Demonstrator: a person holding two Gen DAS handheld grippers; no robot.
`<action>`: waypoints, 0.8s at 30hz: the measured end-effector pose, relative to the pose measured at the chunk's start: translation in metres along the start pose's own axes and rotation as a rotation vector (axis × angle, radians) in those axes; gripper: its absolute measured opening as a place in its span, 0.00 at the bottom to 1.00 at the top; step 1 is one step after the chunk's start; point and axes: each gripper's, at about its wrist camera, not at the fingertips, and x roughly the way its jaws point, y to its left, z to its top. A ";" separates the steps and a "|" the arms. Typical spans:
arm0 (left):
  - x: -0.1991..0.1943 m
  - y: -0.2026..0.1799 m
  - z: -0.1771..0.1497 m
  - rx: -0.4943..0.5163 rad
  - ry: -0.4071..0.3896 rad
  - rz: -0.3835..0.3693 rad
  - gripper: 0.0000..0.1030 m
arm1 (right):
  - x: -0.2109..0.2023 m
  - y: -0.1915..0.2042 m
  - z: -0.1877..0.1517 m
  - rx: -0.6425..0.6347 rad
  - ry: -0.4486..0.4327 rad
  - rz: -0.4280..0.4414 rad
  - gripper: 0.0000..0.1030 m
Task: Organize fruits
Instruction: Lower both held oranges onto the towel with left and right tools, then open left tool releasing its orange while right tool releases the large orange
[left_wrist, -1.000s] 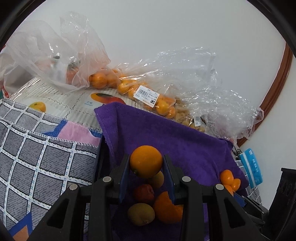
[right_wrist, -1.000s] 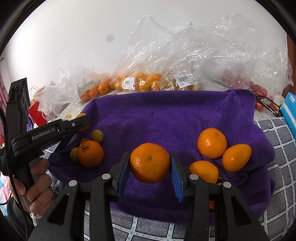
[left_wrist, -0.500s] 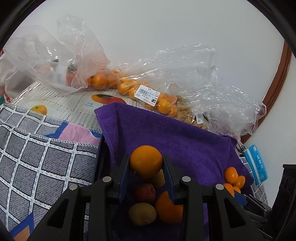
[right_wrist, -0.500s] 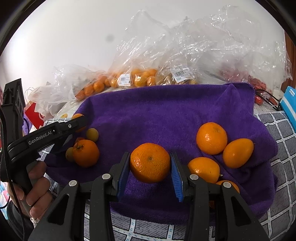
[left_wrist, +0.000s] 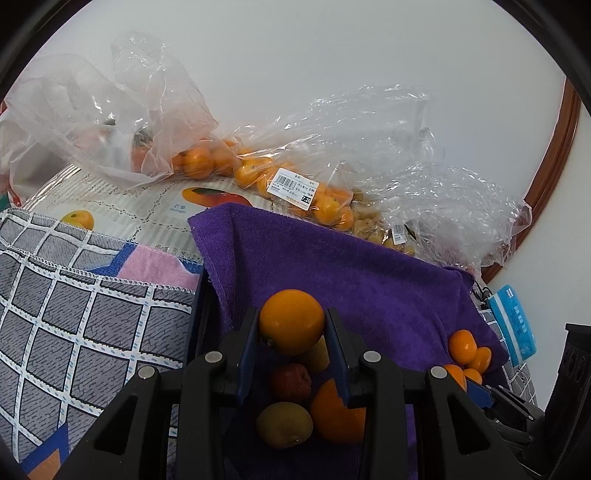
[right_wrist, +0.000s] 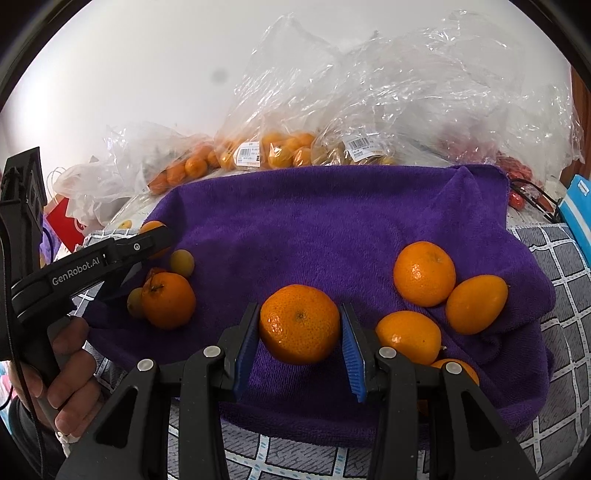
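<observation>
While I hover over the purple towel (right_wrist: 332, 221):
Left gripper (left_wrist: 291, 332): pinching my smooth orange (left_wrist: 291, 321).
Right gripper (right_wrist: 300, 328): clamping my dimpled mandarin (right_wrist: 300, 324).

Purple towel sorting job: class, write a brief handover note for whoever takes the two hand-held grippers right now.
Left hand-held gripper: shut on a smooth orange, above the left fruit pile.
Right hand-held gripper: shut on a mandarin, above the purple towel.
Done: two groups started, left pile and right mandarin cluster.
Left: place both held fruits; bagged fruit behind untouched.
</observation>
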 end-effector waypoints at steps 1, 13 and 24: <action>0.000 0.000 0.000 0.000 0.000 -0.002 0.32 | 0.000 0.000 0.000 -0.001 0.000 0.000 0.41; 0.000 0.001 0.001 -0.003 0.000 -0.006 0.32 | -0.002 -0.001 -0.002 0.007 -0.011 -0.002 0.44; -0.006 0.000 0.000 0.004 -0.029 0.004 0.37 | -0.019 -0.006 -0.003 0.026 -0.087 -0.031 0.54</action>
